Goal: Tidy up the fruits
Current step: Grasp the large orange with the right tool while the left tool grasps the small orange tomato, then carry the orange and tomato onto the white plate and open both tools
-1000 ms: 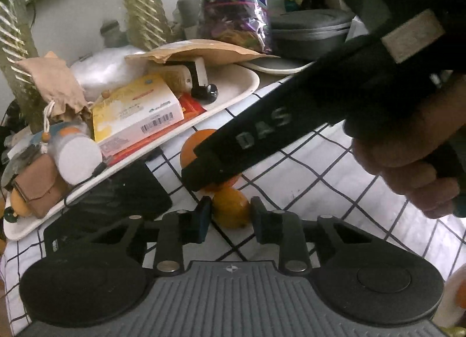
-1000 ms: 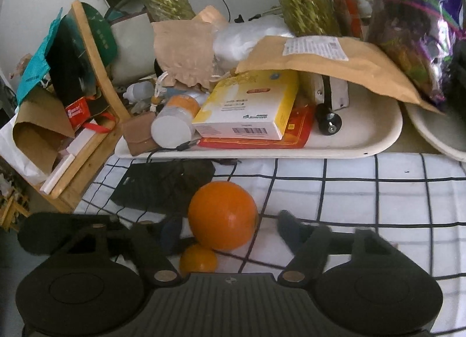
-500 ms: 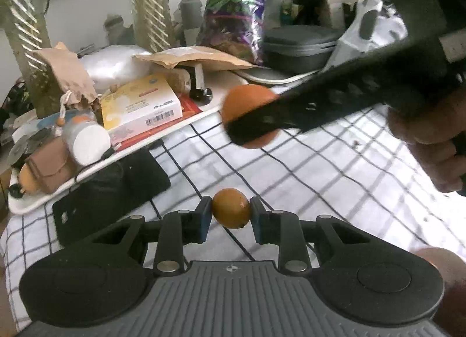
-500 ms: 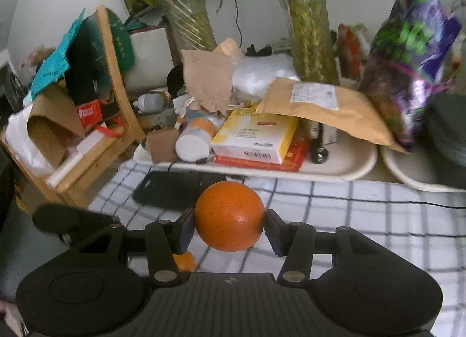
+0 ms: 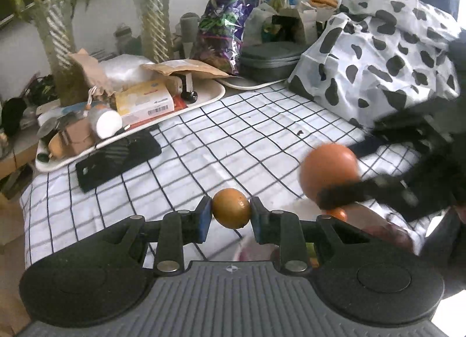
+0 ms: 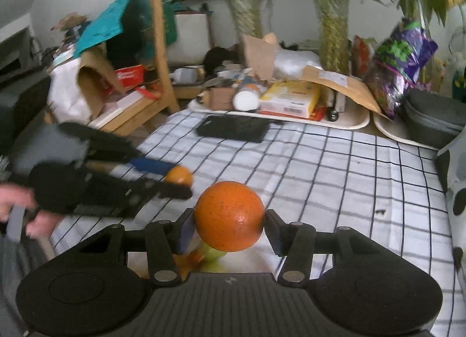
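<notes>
My left gripper is shut on a small orange and holds it above the checked cloth. It also shows in the right wrist view, at the left. My right gripper is shut on a large orange, lifted over other fruit: a green piece and an orange piece show just below it. In the left wrist view the large orange hangs at the right, blurred, over more fruit.
A white tray of boxes, a bottle and envelopes lies at the back. A black phone lies on the cloth before it. A cow-print bag stands at the right. A wooden chair stands left of the table.
Both grippers closed on their oranges and lifted them off the cloth. Both have pulled back toward the near side; the right gripper has swung to the right over the other fruit.
</notes>
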